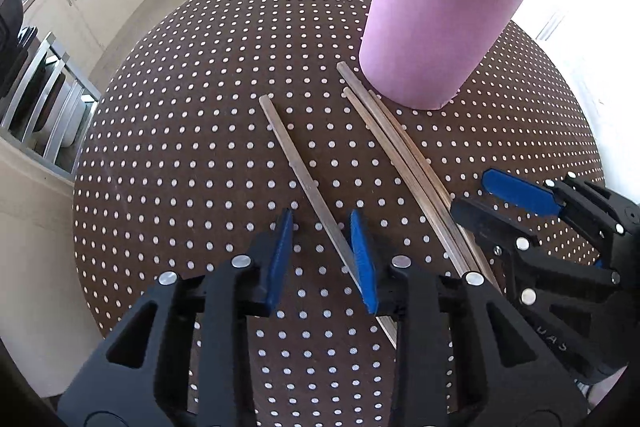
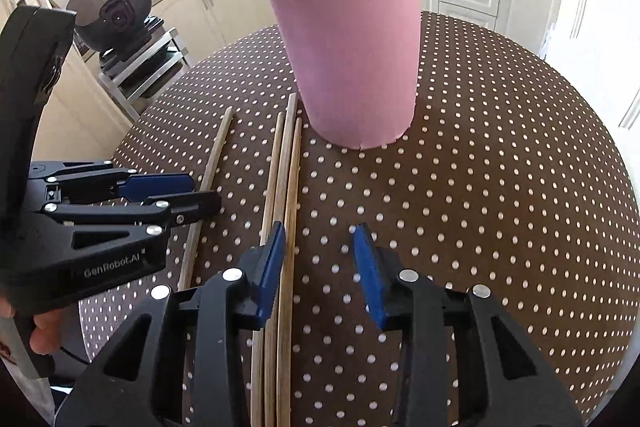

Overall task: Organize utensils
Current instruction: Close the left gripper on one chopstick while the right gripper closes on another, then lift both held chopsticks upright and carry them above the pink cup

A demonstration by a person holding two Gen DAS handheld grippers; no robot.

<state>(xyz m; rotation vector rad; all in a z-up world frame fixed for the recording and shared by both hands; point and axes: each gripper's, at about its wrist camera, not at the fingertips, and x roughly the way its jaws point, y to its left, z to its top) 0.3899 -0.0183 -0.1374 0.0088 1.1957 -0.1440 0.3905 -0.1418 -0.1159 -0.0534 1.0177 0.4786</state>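
Left wrist view shows the job partly done — several sticks stand in the pink cup (image 1: 432, 23), four chopsticks (image 1: 404, 163) lie on the table (image 1: 180, 147) beside it, both the left claw (image 1: 322, 247) and right claw (image 2: 320, 259) unclenched, straddling sticks, gripping nothing.

The left black two-finger gripper with blue pads (image 1: 322, 259) points steeply down, and its jaws stand partly apart. The pads do not press together. The right black two-finger gripper with blue pads (image 2: 320, 275) also points down, its jaws partly apart. The two grippers are near each other, side by side. The person's bare fingers (image 2: 40, 331) hold the left gripper's handle from below.
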